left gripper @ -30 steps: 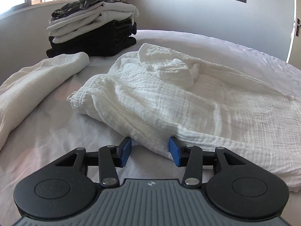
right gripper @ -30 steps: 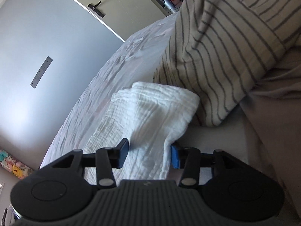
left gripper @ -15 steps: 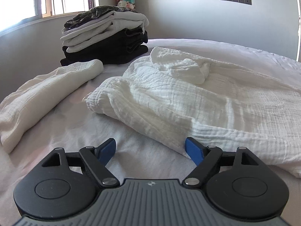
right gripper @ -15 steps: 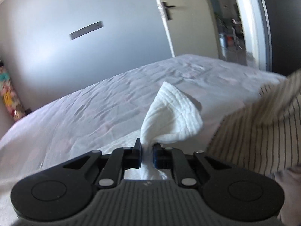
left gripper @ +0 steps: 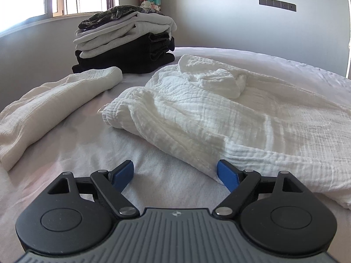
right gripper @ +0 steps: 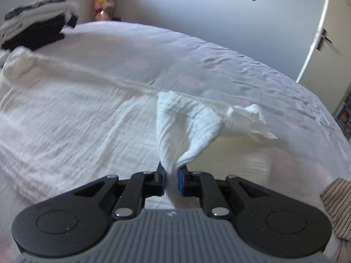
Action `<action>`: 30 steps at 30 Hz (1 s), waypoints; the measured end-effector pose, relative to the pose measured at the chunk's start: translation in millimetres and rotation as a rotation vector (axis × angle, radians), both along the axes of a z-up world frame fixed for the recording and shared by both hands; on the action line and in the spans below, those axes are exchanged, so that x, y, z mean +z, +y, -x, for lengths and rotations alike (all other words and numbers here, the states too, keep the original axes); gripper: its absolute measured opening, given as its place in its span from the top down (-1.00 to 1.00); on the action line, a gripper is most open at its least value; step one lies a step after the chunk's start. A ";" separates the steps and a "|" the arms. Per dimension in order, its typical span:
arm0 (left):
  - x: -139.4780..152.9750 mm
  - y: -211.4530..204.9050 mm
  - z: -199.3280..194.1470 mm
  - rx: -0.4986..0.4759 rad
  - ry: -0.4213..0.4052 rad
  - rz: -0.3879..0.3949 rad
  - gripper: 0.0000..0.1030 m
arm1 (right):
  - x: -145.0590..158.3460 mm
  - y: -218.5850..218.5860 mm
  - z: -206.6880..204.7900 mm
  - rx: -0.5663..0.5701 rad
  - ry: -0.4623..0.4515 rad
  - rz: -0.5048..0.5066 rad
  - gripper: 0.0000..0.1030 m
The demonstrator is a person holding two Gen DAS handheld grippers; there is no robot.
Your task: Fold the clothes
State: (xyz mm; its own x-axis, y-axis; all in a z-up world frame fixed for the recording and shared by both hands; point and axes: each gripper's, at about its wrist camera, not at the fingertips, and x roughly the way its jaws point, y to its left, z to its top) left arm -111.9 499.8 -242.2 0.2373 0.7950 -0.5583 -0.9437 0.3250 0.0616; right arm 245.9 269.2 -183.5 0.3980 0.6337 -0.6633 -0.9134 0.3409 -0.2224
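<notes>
A white crinkled garment [left gripper: 219, 114] lies rumpled across the bed [left gripper: 87, 144], its near hem just ahead of my left gripper [left gripper: 174, 171]. That gripper's jaws are opening and stand wide, with only bedsheet between them; the right pad [left gripper: 227, 174] is close beside the hem. In the right wrist view my right gripper [right gripper: 171, 179] is shut on one end of the same white garment [right gripper: 186, 122]. The pinched cloth fans up and forward above the bed. The rest of the garment [right gripper: 65, 114] stretches away to the left.
A stack of folded dark and grey clothes [left gripper: 125, 43] stands at the bed's far left, also blurred in the right wrist view [right gripper: 37, 26]. A cream garment [left gripper: 50, 100] lies along the left. Striped fabric [right gripper: 335, 206] is at the right edge, a door [right gripper: 329, 43] behind.
My left jaws have spread wide and let go of the garment's hem. My right gripper has closed on the garment's end, rolled upright and carried it away from the striped fabric over the bed.
</notes>
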 end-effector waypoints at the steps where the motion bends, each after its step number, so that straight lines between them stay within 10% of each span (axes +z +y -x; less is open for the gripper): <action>1: -0.2 0.3 0.4 0.000 -0.003 0.001 -0.91 | -4.3 2.1 3.0 0.021 -0.004 0.027 0.71; 12: -1.9 5.0 7.5 -0.004 -0.051 0.030 -0.93 | 15.3 -6.5 16.1 0.078 0.148 0.052 0.24; 30: -2.2 6.1 8.0 -0.004 -0.057 0.037 -0.93 | 49.5 -26.4 19.2 -0.093 0.258 -0.042 0.21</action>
State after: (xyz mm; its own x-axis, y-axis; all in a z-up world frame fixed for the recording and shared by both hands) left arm -119.9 505.9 -244.3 0.2723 0.7731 -0.5729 -0.9442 0.3294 -0.0042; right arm 226.7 242.8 -134.0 0.2767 0.6316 -0.7242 -0.9025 0.4297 0.0299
